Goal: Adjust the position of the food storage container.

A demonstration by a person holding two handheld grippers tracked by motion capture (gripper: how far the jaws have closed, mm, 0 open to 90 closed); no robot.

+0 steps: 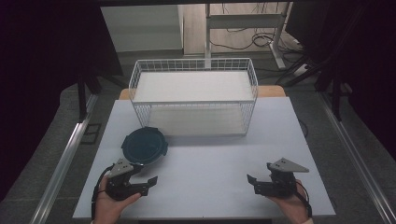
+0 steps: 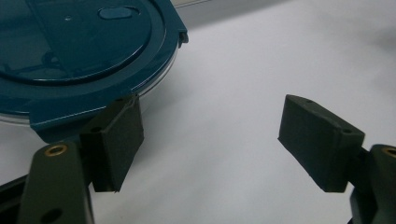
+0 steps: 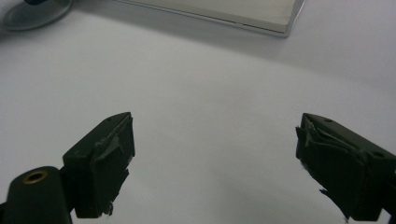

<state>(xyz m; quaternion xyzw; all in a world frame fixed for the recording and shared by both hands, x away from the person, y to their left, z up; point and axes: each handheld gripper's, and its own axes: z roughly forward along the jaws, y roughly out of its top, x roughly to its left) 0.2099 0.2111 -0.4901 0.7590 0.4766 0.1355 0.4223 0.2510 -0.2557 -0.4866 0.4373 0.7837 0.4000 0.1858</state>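
Approach stage. The left gripper (image 1: 140,179), jaws spread wide and holding nothing, sits at the near left of the white table (image 1: 210,158), just near of a round container with a dark blue clip-on lid (image 1: 144,145); in the left gripper view one pad (image 2: 116,140) lies beside the lid's (image 2: 79,51) rim tab, contact uncertain. The right gripper (image 1: 260,179), jaws likewise apart and empty, rests at the near right, well apart from the container. A white wire basket (image 1: 194,95) stands at the far side. Next move, as judged: advance the left jaws to straddle the rim, then close.
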